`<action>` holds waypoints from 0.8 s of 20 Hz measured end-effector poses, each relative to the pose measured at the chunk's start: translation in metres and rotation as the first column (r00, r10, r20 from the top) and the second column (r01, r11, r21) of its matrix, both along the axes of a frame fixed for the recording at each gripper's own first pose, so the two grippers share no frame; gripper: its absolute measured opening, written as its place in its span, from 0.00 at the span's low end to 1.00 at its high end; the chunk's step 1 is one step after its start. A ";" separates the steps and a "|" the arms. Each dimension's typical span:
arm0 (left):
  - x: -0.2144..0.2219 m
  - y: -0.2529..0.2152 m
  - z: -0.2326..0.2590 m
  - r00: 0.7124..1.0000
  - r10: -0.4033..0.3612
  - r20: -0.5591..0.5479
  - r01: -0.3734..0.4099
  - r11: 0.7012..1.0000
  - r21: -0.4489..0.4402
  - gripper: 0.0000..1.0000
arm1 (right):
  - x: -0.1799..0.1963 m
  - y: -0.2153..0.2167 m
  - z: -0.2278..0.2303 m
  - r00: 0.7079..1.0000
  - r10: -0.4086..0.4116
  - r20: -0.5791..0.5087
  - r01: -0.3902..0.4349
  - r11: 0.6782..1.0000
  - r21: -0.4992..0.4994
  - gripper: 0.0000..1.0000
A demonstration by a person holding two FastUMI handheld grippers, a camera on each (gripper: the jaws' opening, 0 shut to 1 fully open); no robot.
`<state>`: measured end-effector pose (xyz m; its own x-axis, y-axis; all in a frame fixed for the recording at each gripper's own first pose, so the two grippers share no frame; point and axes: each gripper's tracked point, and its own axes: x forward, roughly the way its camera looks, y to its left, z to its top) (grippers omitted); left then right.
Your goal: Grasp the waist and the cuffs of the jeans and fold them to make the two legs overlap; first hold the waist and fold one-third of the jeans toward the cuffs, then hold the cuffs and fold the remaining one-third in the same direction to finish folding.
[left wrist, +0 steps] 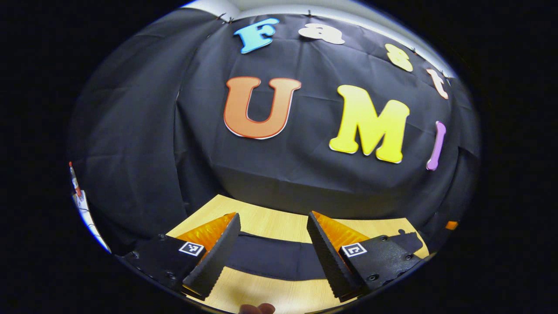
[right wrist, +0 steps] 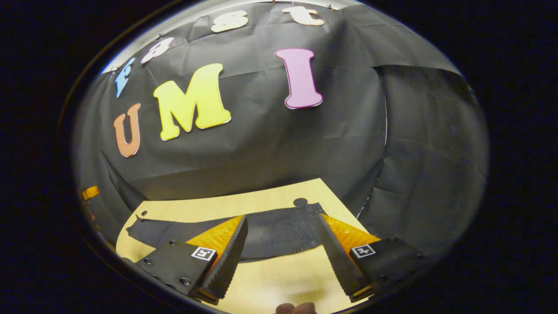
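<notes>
Dark jeans (right wrist: 279,233) lie flat across the light wooden table (right wrist: 209,205), running left to right. Their waist (right wrist: 310,211) with a back pocket is at the right end in the right gripper view, and the legs taper off to the left (right wrist: 144,229). My right gripper (right wrist: 281,217) is open, hovering just in front of the waist end, its fingers either side of the pocket area. In the left gripper view the jeans (left wrist: 270,261) show as a dark band between the fingers. My left gripper (left wrist: 273,216) is open above and in front of that band, with nothing in it.
Black cloth walls close in the table at the back and sides. A bare strip of table (left wrist: 279,222) lies beyond the jeans. A small orange thing (left wrist: 451,225) sits at the far right edge. A fingertip (right wrist: 296,308) shows at the bottom rim.
</notes>
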<state>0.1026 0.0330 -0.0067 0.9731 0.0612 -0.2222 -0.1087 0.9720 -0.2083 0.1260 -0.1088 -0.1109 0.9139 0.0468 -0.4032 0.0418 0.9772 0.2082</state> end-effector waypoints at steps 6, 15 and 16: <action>-0.030 -0.040 -0.004 0.999 -0.032 -0.010 0.033 0.999 0.037 0.99 | -0.014 -0.015 -0.013 1.000 -0.026 -0.015 0.026 1.000 0.000 0.96; -0.042 -0.082 0.000 0.997 -0.057 -0.059 0.060 0.997 0.049 0.98 | 0.059 -0.079 -0.130 0.983 -0.104 -0.152 0.108 0.994 0.021 0.96; -0.045 -0.085 0.000 0.996 -0.052 -0.070 0.055 0.997 0.049 0.98 | 0.070 -0.085 -0.144 0.980 -0.106 -0.169 0.113 0.993 0.031 0.96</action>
